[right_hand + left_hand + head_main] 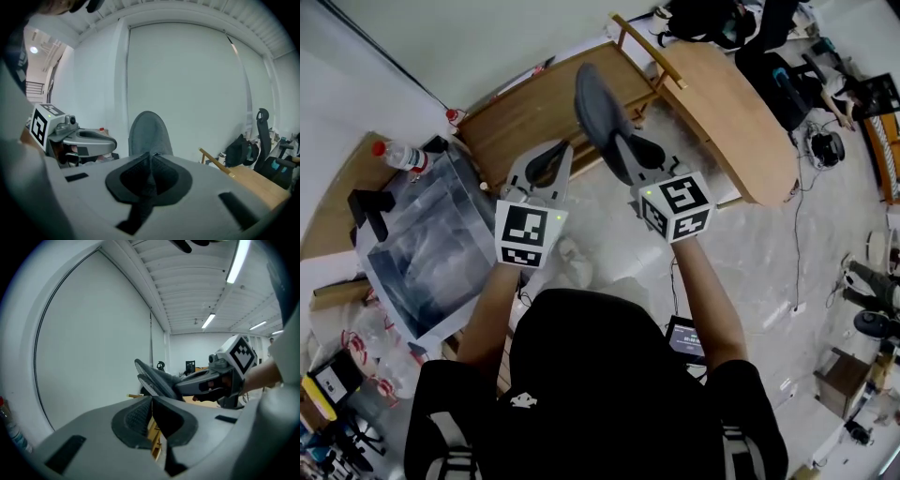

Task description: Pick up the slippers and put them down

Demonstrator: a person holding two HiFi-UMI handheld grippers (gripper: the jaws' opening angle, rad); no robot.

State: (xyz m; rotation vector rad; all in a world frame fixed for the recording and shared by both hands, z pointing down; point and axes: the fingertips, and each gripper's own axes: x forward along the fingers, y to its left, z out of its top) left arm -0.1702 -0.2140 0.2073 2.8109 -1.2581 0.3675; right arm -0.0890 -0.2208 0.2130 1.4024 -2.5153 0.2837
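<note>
Two dark grey slippers [598,111] stick up and away from my right gripper [625,152], which is shut on their heel end. In the left gripper view both slippers [152,376] lie stacked sole against sole, fanning out from the right gripper [187,383]. The right gripper view shows a grey slipper [147,133] rising upright from between the pads. My left gripper [548,161] hovers beside it on the left. Its jaws [151,411] are closed together with nothing between them. Both grippers are held up in the air.
A curved wooden table [727,112] lies ahead on the right, and a low wooden platform [525,112] ahead. At the left stands a clear plastic box [431,244] with a bottle [398,155] beside it. Bags and chairs crowd the far right.
</note>
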